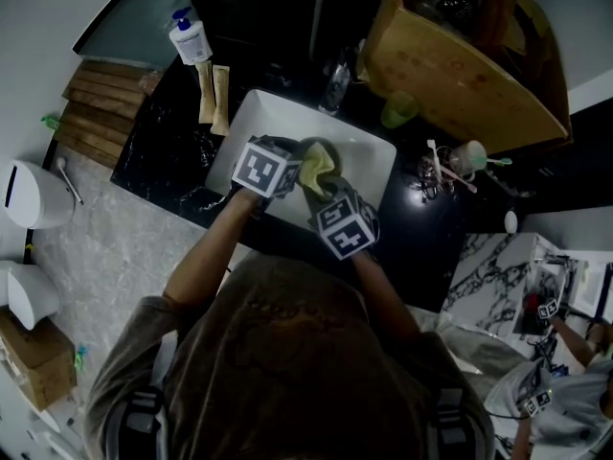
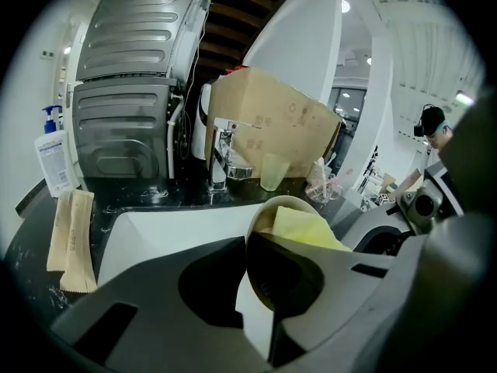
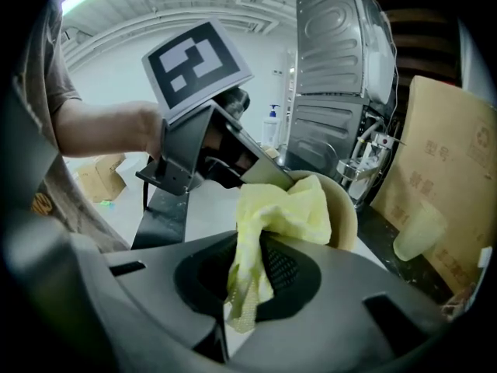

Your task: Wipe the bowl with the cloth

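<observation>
With the left gripper [image 1: 287, 164] clamped on the rim of the bowl [image 2: 268, 282], held tilted over the white sink [image 1: 257, 113], brace firmly so the bowl cannot twist. With the yellow cloth [image 3: 281, 208] pinched in the right gripper [image 3: 242, 290] and bunched inside the bowl, press against the inner wall and sweep round in full circles. Reaching forward with both forearms, converging over the sink, grippers close together at the bowl.

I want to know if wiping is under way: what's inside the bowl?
A yellow cloth is stuffed into the bowl, pinched by the right hand-held gripper. It hides the bowl's bottom, so whatever lies under it cannot be seen.
</observation>
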Motion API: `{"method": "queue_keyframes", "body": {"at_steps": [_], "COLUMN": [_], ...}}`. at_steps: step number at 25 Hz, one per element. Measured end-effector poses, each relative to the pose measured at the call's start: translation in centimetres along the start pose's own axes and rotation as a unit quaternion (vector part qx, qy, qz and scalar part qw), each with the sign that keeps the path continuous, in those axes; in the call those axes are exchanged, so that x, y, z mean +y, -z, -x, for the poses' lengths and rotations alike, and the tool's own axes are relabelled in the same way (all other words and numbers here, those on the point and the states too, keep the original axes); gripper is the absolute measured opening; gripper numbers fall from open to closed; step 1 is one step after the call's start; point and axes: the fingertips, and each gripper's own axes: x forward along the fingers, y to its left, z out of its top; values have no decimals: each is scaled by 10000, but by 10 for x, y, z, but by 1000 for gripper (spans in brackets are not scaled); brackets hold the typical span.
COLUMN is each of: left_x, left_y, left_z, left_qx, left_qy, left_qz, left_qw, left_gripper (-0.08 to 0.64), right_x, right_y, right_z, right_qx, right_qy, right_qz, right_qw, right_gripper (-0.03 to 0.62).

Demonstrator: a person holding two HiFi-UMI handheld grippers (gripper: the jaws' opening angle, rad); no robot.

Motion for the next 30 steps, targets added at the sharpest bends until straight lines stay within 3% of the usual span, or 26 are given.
{"method": "queue_keyframes", "body": {"at_steps": [14,30], "left_x": [-23,-30], "left_y": [7,14], "left_z": [-5,-8], "left_qx": [111,248], "left_qy": [64,146], "left_qz": [-200,-293], "left_qw": [9997,9992], "left_gripper": [25,26], "right_x": [4,-27], "right_y": [-5,-1], "right_z": [-6,-4], "right_qx": [-42,-59], "right_qy": [-137,274], "right_qz": [16,-65], "right_qw": [9999,9996], "right_gripper": [25,25]}}
